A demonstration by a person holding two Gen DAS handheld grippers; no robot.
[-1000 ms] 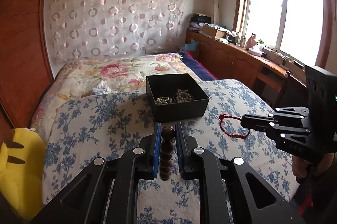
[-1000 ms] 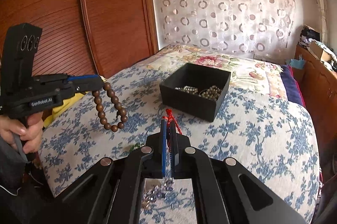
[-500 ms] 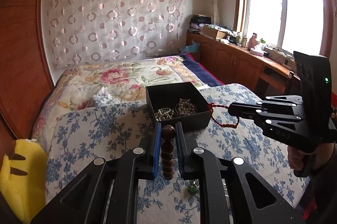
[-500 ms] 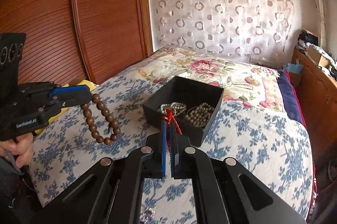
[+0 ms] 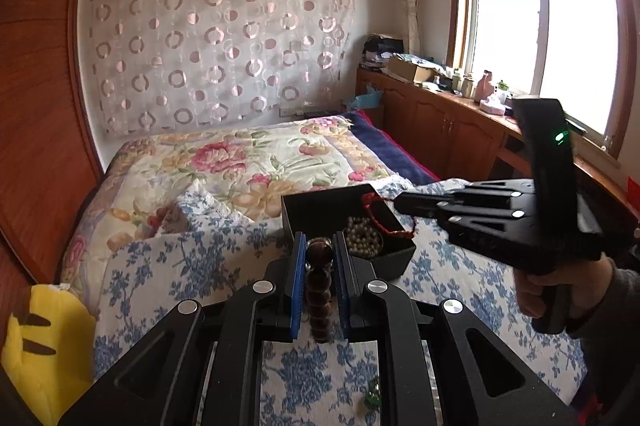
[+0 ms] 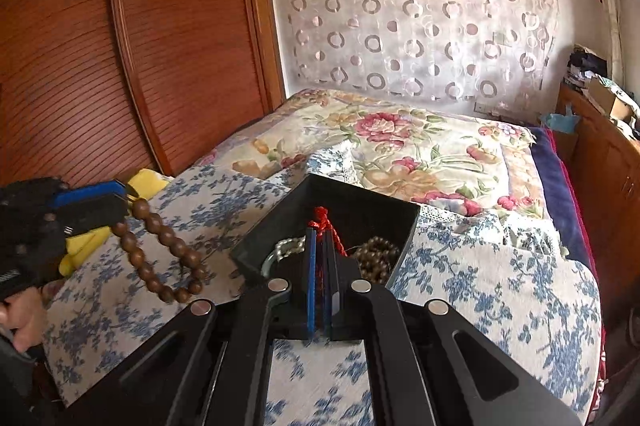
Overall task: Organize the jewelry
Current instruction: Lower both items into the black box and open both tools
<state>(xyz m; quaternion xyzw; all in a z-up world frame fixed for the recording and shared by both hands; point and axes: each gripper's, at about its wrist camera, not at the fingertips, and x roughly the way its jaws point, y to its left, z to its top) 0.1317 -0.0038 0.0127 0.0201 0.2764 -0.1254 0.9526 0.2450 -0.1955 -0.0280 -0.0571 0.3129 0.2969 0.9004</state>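
A black open box [image 5: 396,258] sits on the blue-flowered bedspread and holds pale and brown bead strands [image 5: 362,238]. My left gripper [image 5: 319,246] is shut on a brown wooden bead bracelet [image 5: 319,290], just short of the box's near wall. From the right wrist view this bracelet [image 6: 160,250] hangs in a loop from the left gripper [image 6: 120,202], left of the box [image 6: 256,246]. My right gripper [image 6: 320,234] is shut on a red string bracelet [image 6: 320,216] above the box's inside. In the left wrist view the red bracelet [image 5: 384,222] dangles from the right gripper [image 5: 400,202] over the box.
A yellow plush toy [image 5: 44,338] lies at the bed's left edge by the wooden wardrobe [image 6: 80,66]. A small green piece [image 5: 372,400] lies on the bedspread near me. A floral quilt [image 5: 248,162] lies behind the box. Wooden cabinets [image 5: 440,130] run under the window.
Both grippers have moved forward toward the box with their bracelets. The red string bracelet has gone from beside the box to over its inside. Both grips are unchanged.
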